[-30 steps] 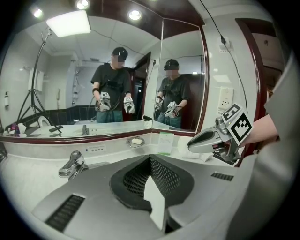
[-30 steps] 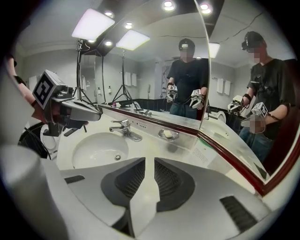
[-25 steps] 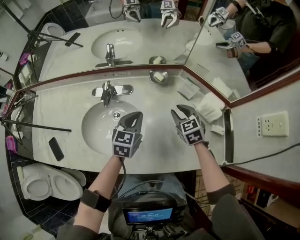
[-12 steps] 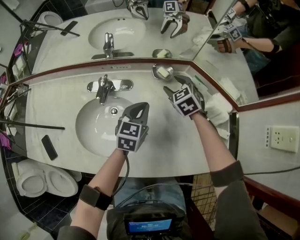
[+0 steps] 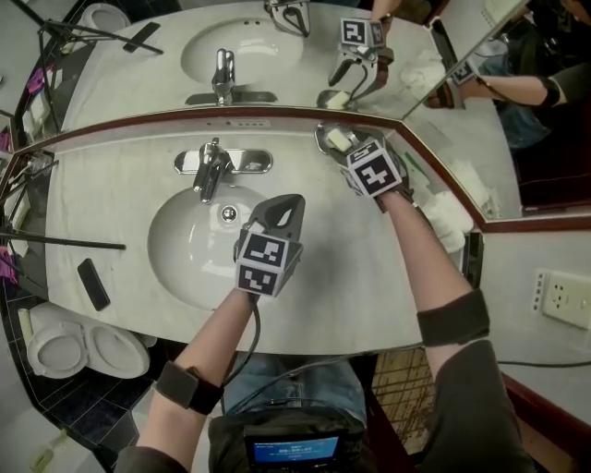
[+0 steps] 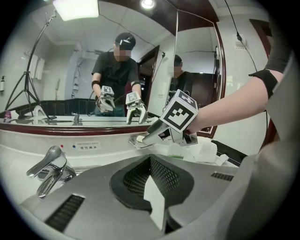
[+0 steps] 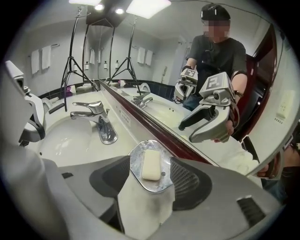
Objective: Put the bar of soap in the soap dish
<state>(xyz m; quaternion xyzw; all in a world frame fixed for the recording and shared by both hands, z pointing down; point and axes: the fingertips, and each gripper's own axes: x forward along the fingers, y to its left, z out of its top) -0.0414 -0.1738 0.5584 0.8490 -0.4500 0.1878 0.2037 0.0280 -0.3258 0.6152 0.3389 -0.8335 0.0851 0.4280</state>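
Soap bar (image 7: pixel 151 165), rectangular (cream), oval metal dish (image 7: pixel 134 164)

Soap dish (image 5: pixel 323 136) lay half covered by the right gripper (image 5: pixel 346 152) from above, bar of soap (image 5: pixel 338 140) only partly showed, towel (image 5: pixel 450 219) ran under the right forearm, wall socket (image 5: pixel 565 297) was cut off far right, label print (image 6: pixel 86 146) below the mirror was too small to read.

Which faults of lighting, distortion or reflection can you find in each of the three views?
Head view: even light, sharp, though the counter edge bows and the mirror doubles the faucet. Left gripper view: fisheye bending, black corners, a ceiling lamp glaring at top left. Right gripper view: the same bending and dark corners, yet the bar of soap in the soap dish is sharp.
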